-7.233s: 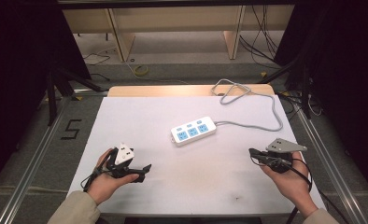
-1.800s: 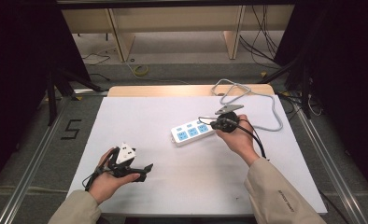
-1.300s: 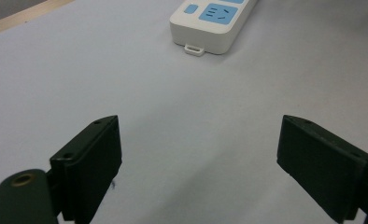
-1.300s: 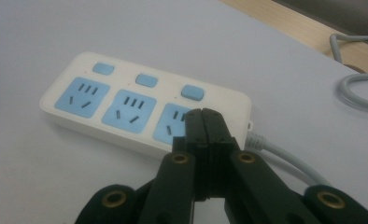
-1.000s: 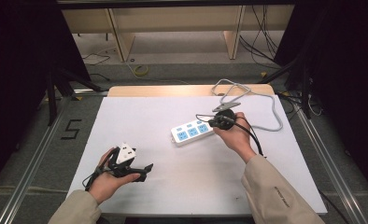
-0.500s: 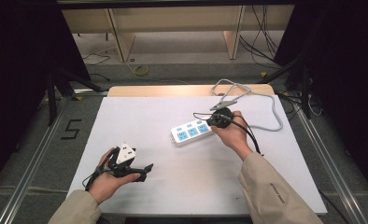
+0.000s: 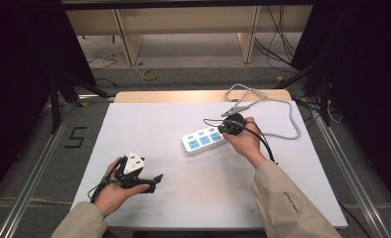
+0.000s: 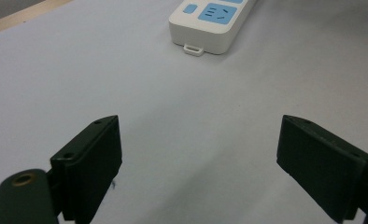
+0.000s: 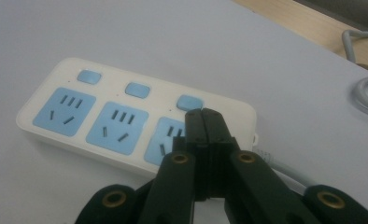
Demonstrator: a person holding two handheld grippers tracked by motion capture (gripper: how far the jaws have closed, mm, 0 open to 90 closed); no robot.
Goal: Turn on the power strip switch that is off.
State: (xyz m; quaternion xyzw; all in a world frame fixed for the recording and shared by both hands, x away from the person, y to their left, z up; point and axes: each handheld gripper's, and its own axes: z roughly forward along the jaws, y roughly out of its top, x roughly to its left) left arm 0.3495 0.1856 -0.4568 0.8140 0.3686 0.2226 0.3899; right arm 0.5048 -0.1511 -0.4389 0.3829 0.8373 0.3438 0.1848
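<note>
1. Near the surface's (image 7: 149,124) middle, toward its far edge, lies a white power strip (image 7: 203,140); its grey cable (image 7: 288,124) loops to the far right corner.
2. Right gripper view: three blue sockets and three blue buttons, with the right hand-held gripper (image 9: 204,122) pressed together, its tip over the strip's cable-end button (image 9: 188,102).
3. Left gripper view: the left hand-held gripper (image 8: 198,154) spread wide over bare surface, strip end (image 8: 210,23) well ahead.
4. High view: the right hand (image 7: 245,141) reaches forward over the strip; the left hand (image 7: 115,191) rests near the near left corner.
</note>
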